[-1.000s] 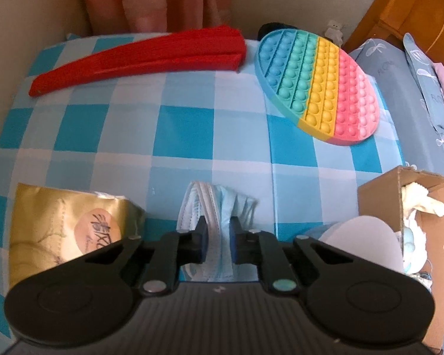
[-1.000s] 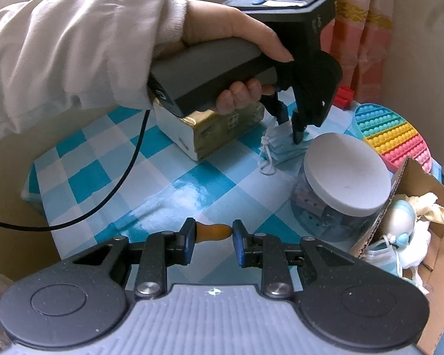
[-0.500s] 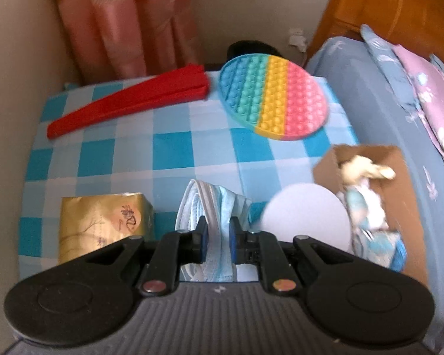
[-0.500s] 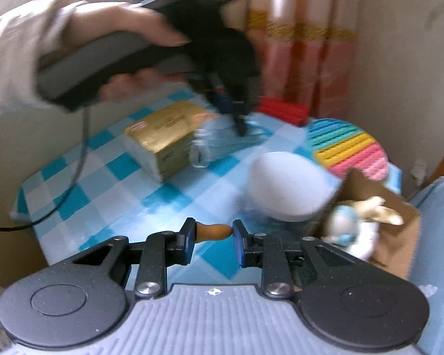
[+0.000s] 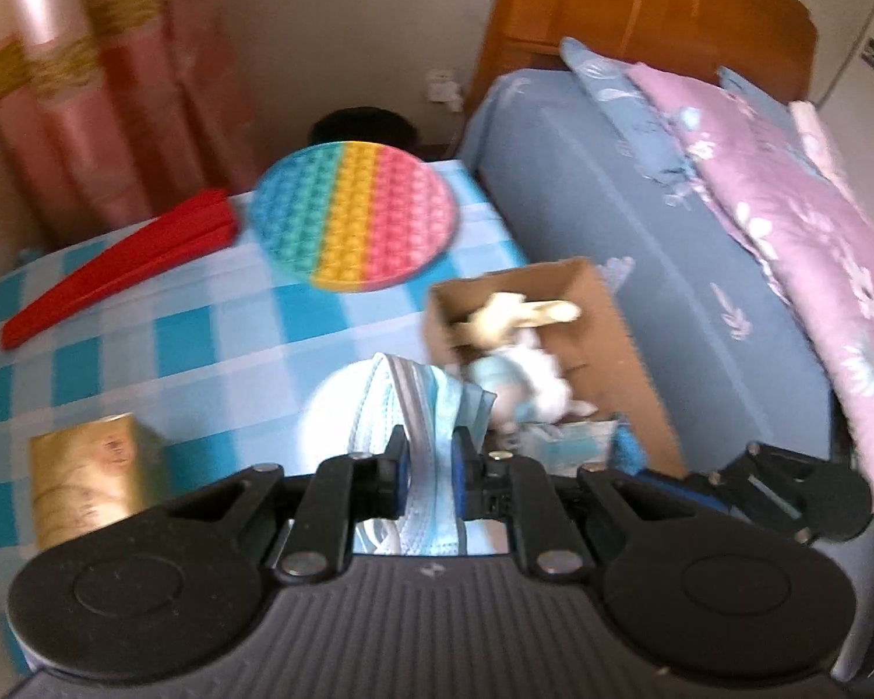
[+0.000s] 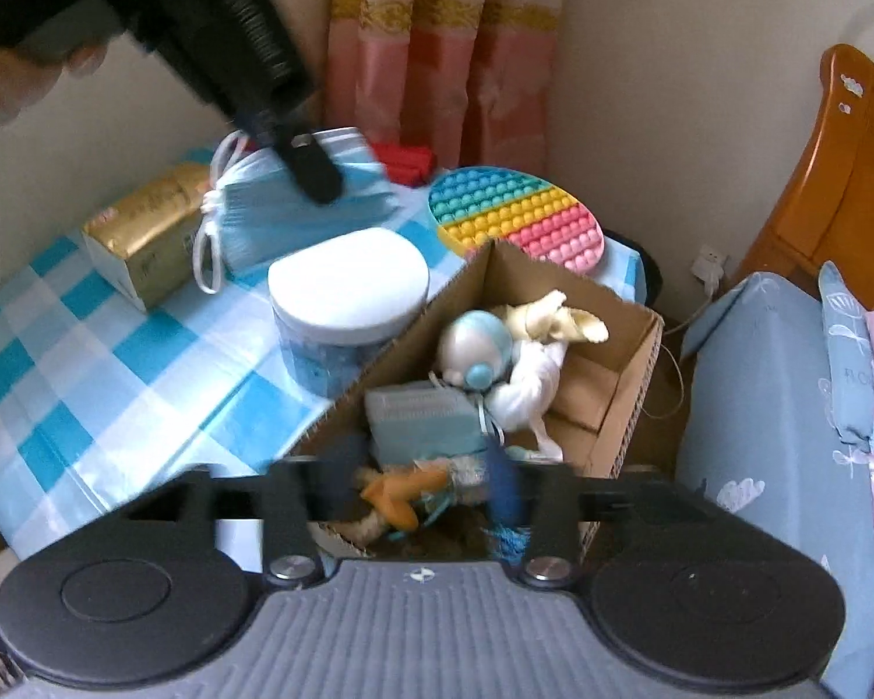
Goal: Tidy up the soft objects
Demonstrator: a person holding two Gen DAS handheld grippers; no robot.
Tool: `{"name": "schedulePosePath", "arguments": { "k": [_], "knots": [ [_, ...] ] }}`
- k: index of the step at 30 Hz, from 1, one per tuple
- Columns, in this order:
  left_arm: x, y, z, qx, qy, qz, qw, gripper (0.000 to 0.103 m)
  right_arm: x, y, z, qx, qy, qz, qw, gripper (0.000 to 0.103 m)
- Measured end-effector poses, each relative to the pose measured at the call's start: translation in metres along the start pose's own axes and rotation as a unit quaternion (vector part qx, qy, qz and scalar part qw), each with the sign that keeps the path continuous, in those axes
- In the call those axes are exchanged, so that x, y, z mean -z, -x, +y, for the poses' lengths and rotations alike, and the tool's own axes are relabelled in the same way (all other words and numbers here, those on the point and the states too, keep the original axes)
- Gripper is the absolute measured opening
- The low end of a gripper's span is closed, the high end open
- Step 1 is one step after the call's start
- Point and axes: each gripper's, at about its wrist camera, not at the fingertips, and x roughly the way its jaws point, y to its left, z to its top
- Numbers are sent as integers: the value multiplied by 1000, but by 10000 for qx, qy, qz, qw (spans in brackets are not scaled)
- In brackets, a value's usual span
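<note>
Two grippers on my feeds, catalogued below.

Left gripper (image 5: 428, 469): jaws pinched on a stack of blue face masks (image 5: 419, 408); I see it from my right camera too, its black body coming down from the upper left with the fingers angled down and to the right.

Face masks: lifted off the cloth, hanging above the white-lidded jar (image 6: 346, 285), white ear loops dangling on the left side; the far end fans out past the fingertips.

Left hand (image 6: 6, 52): wrapped round the dark grip at the top left corner of the right view, partly cropped by the edge.

Right gripper (image 6: 413, 492): jaws spread wide, blurred, poised over the near end of the cardboard box (image 6: 617, 343); an orange and teal soft toy (image 6: 408, 489) lies between them, not pinched.

Cardboard box: open-topped, at the right edge of the table just beside the jar; holds a white plush doll with a pale blue head (image 6: 495, 355), a folded blue mask (image 6: 419, 422) and the orange toy.

Table (image 6: 76, 361): blue and white checked cloth.

Other stock on the cloth: gold tissue pack (image 5: 87, 477), red wedge (image 5: 122, 268), round rainbow pop mat (image 5: 352, 215).

Surroundings: pink curtain (image 6: 437, 46), bed with blue bedding (image 5: 641, 221).
</note>
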Motion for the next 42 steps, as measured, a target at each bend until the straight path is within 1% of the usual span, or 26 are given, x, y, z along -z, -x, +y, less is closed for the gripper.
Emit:
{"name": "schedulePosePath", "arguments": {
  "k": [1, 3, 6, 7, 9, 11, 15, 17, 19, 21, 22, 23, 24, 26, 27, 28, 30, 32, 34, 35, 37, 38, 40, 42],
  "knots": [
    [-2, -3, -7, 70, -26, 11, 10000, 12, 2, 2, 1, 17, 2, -40, 10000, 70],
    [-8, -10, -19, 204, -68, 54, 9998, 12, 4, 5, 1, -53, -41, -77, 9999, 71],
    [-18, -22, -38, 399, -103, 118, 9991, 12, 8, 11, 2, -70, -116, -151, 9998, 80],
    [-21, -27, -44, 486, -84, 146, 9987, 12, 9, 11, 2, -91, -139, -161, 9997, 81],
    [-27, -38, -57, 641, -87, 181, 9977, 12, 13, 12, 2, -116, -193, -158, 9996, 81],
    [-31, -51, -66, 706, -56, 225, 9972, 12, 16, 11, 1, -125, -236, -142, 9995, 81],
    [-36, -77, -72, 817, 203, 347, 9958, 13, 20, 11, -1, -115, -301, -135, 9994, 81],
    [-37, -88, -72, 784, 270, 276, 9962, 16, 21, 12, -2, -136, -338, -140, 9992, 81],
    [-38, -97, -71, 647, 373, 201, 9970, 26, 22, 13, -4, -129, -373, -151, 9991, 81],
    [-36, -100, -69, 707, 399, 210, 9965, 48, 22, 14, -5, -148, -402, -169, 9989, 81],
    [-35, -99, -67, 714, 446, 154, 9963, 54, 21, 15, -5, -156, -420, -183, 9988, 82],
    [-33, -95, -66, 680, 469, 66, 9966, 69, 21, 15, -5, -173, -438, -192, 9987, 82],
    [-31, -89, -64, 615, 458, -83, 9970, 77, 21, 16, -5, -186, -449, -204, 9986, 83],
    [-26, -75, -62, 452, 375, -453, 9972, 82, 21, 17, -4, -192, -464, -231, 9985, 86],
    [-23, -67, -62, 389, 284, -578, 9972, 86, 20, 17, -3, -205, -487, -245, 9983, 90],
    [-21, -61, -62, 339, 186, -651, 9971, 88, 20, 18, -1, -209, -514, -262, 9981, 93],
    [-13, -48, -60, 206, -9, -835, 9963, 93, 19, 20, 1, -181, -567, -271, 9979, 93],
    [1, -34, -56, -111, -175, -1055, 9942, 95, 17, 22, 4, -127, -646, -265, 9975, 96],
    [16, -21, -51, -378, -351, -1229, 9911, 95, 16, 24, 6, -28, -763, -248, 9968, 103],
    [23, -16, -48, -495, -415, -1274, 9897, 95, 16, 26, 7, 23, -836, -232, 9962, 103],
    [40, -4, -39, -674, -415, -1327, 9880, 96, 15, 28, 8, 107, -979, -150, 9950, 103],
    [47, 2, -35, -687, -376, -1349, 9878, 96, 14, 28, 10, 180, -1051, -92, 9943, 103],
    [65, 13, -22, -676, -203, -1337, 9885, 97, 15, 29, 12, 388, -1181, 20, 9922, 103],
    [80, 22, -13, -817, -1, -1322, 9878, 97, 17, 28, 14, 562, -1378, 187, 9887, 103]
  ]
}}
